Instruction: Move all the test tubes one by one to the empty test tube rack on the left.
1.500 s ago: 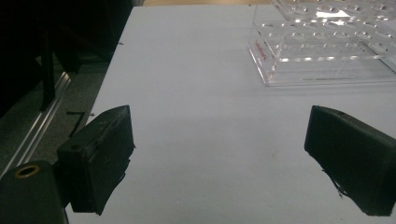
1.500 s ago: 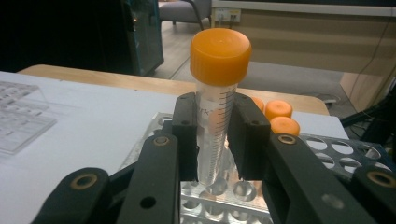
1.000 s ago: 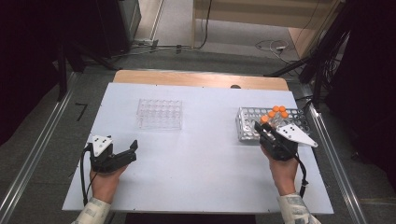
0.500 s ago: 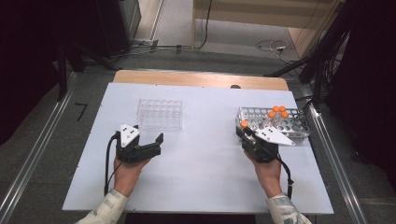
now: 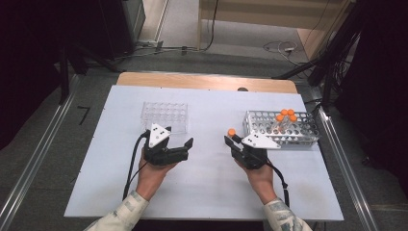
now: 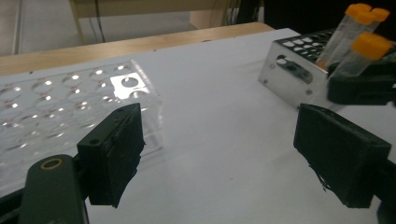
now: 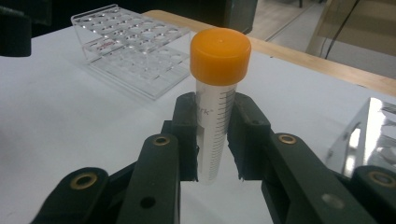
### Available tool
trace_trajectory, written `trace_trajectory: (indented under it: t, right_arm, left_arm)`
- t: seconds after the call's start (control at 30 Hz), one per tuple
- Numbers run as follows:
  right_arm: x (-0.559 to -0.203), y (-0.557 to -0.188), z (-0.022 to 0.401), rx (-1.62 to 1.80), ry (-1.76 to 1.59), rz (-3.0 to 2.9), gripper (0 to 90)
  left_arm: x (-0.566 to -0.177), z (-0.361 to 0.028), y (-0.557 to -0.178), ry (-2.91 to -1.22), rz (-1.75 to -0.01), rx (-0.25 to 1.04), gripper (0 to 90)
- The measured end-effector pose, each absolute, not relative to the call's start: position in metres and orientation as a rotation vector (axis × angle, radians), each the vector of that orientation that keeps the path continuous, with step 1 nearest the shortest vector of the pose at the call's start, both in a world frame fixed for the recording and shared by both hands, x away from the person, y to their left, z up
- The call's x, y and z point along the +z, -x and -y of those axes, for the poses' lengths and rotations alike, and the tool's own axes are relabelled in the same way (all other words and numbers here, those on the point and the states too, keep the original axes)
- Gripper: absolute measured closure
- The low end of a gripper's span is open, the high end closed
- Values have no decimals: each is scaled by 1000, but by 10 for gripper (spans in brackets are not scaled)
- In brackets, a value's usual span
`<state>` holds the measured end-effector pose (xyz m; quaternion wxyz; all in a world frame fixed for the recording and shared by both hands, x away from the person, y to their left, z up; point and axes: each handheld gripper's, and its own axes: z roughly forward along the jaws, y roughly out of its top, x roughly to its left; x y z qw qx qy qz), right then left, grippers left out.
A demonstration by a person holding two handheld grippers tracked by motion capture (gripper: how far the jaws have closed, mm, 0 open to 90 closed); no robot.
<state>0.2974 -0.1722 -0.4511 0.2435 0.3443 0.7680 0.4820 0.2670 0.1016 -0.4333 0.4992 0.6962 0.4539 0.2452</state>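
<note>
A: Starting wide, what is lying on the white surface [image 5: 207, 192]?

B: Two racks. A clear plastic rack [image 5: 164, 116] is sitting toward the far left, and a metal mesh rack [image 5: 281, 129] is standing toward the far right with a few orange-capped tubes [image 5: 286, 117] leaning in it. Both hands are working in front of them, near the middle.

A: And the grippers?

B: The right gripper [image 7: 214, 140] is clamping an orange-capped tube [image 7: 216, 100], its pads pressing on the graduated body just under the cap. The left gripper [image 6: 224, 154] is standing with its jaws apart; they have just been closing a little, with nothing between them.

A: Where is the held tube sitting now?

B: It is hanging in the air above the surface, just left of the metal mesh rack, its cap [image 5: 232, 132] pointing up and away from the hand. Its long axis is running nearly upright.

A: What does the coming move turn on?

B: I judge the tube is heading for the clear plastic rack, which lies to its left and a little farther from the person. The left gripper is nearer that rack, almost touching its front edge, and its open jaws are facing the tube, so a handover across the gap between the grippers looks likely. The tube needs to stay upright either way.
</note>
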Motion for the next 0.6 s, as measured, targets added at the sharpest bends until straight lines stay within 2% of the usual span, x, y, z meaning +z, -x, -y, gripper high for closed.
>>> trace_trajectory:
  t: [0.1, 0.37, 0.6]
  right_arm:
    - [-452, -297, 165, 1320, -926, -2115, 711]
    - [-458, -292, 145, 1330, -879, -2169, 711]
    - [-460, -290, 134, 1338, -849, -2201, 710]
  left_arm:
    - [-428, -90, -264, -1701, -1014, 606, 234]
    - [-425, -66, -264, -1719, -934, 570, 236]
    - [-428, -61, -266, -1729, -917, 534, 305]
